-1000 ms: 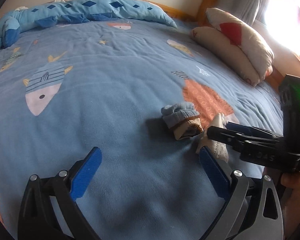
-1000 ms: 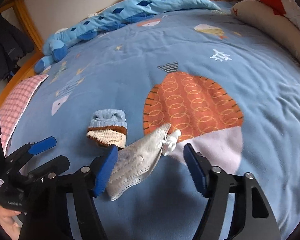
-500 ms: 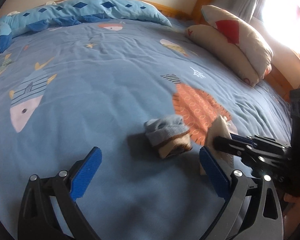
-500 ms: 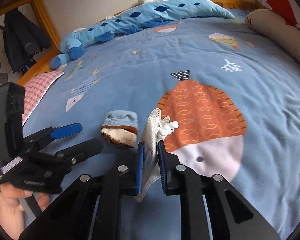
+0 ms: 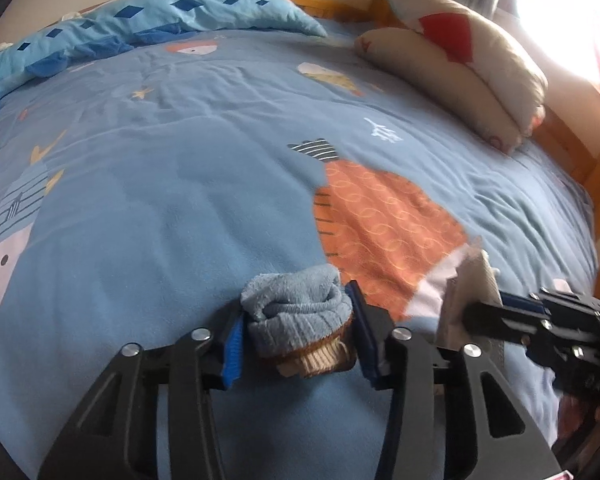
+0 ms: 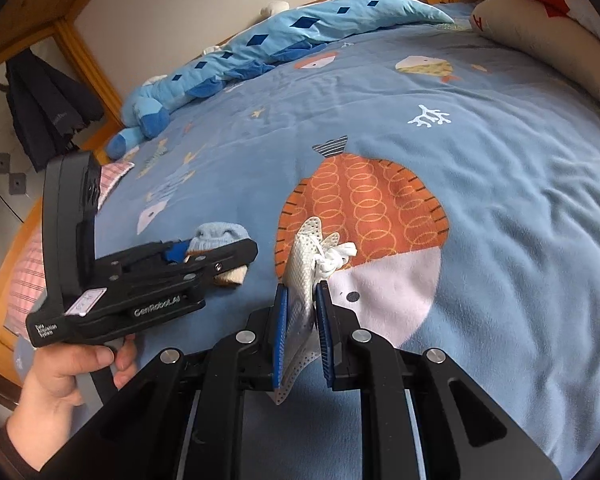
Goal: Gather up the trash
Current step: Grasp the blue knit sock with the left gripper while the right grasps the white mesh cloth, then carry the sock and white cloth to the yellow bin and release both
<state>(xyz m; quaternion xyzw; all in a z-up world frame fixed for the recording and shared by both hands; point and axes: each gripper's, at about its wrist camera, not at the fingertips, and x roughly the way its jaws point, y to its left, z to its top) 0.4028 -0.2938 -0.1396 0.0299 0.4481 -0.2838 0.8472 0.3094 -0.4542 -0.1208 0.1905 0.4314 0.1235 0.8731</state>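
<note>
A rolled sock [image 5: 292, 304], pale blue with a brown and cream cuff, lies on the blue blanket [image 5: 180, 220]. My left gripper [image 5: 298, 332] is closing around it, and its blue pads touch both sides of the sock. From the right wrist view the same sock [image 6: 216, 236] shows between the left gripper's [image 6: 220, 256] fingers. My right gripper [image 6: 302, 300] is shut on a white face mask [image 6: 306, 248], which stands up between the pads with its knotted ear loops hanging right. That mask [image 5: 472, 276] sits just right of the sock.
Two cream pillows [image 5: 460, 60] lie at the far right of the bed. A long blue plush toy [image 6: 260, 52] lies along the far edge. A pink checked cloth [image 6: 28, 276] lies at the left edge, with dark clothing [image 6: 48, 108] hanging beyond. A hand [image 6: 68, 368] holds the left gripper.
The left gripper moved forward over the sock and its jaws came in from wide open onto it. The right gripper shut on the mask and lifted it upright.
</note>
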